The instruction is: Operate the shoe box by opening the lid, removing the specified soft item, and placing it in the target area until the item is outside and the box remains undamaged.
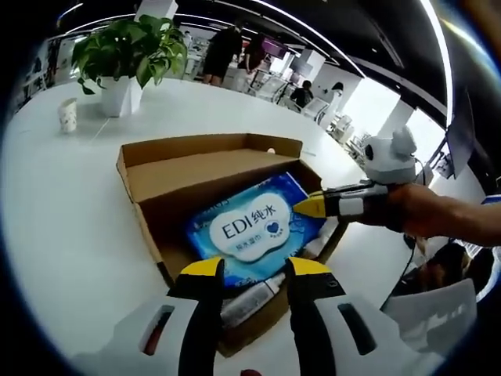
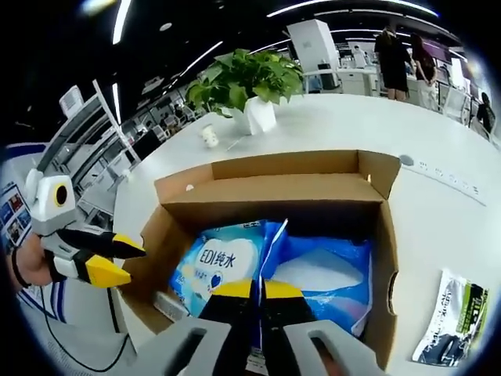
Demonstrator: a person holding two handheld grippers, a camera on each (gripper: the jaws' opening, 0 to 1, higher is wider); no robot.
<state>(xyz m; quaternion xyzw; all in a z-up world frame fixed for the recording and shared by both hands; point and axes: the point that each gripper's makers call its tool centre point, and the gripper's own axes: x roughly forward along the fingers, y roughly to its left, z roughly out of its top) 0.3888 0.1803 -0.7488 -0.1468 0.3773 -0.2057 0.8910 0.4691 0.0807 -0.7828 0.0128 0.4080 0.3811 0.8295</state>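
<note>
The cardboard shoe box [image 1: 205, 150] [image 2: 274, 168] lies open on the white table, its lid flap folded back. Inside lies a soft blue pack of wet wipes [image 1: 258, 223] [image 2: 219, 262] with a white label. My right gripper [image 2: 257, 290] is shut on a raised fold of the pack's wrapper; in the left gripper view it [image 1: 311, 206] comes in from the right and touches the pack's right edge. My left gripper [image 1: 256, 268] hovers open over the box's near edge, holding nothing, and appears beside the box's left wall [image 2: 129, 262] in the right gripper view.
A pale tube [image 1: 250, 296] lies in the box beside the pack. A potted plant [image 1: 129, 55] [image 2: 250, 86] and a paper cup [image 1: 68, 114] stand beyond the box. A printed packet [image 2: 458, 317] lies on the table to the right. People stand far behind.
</note>
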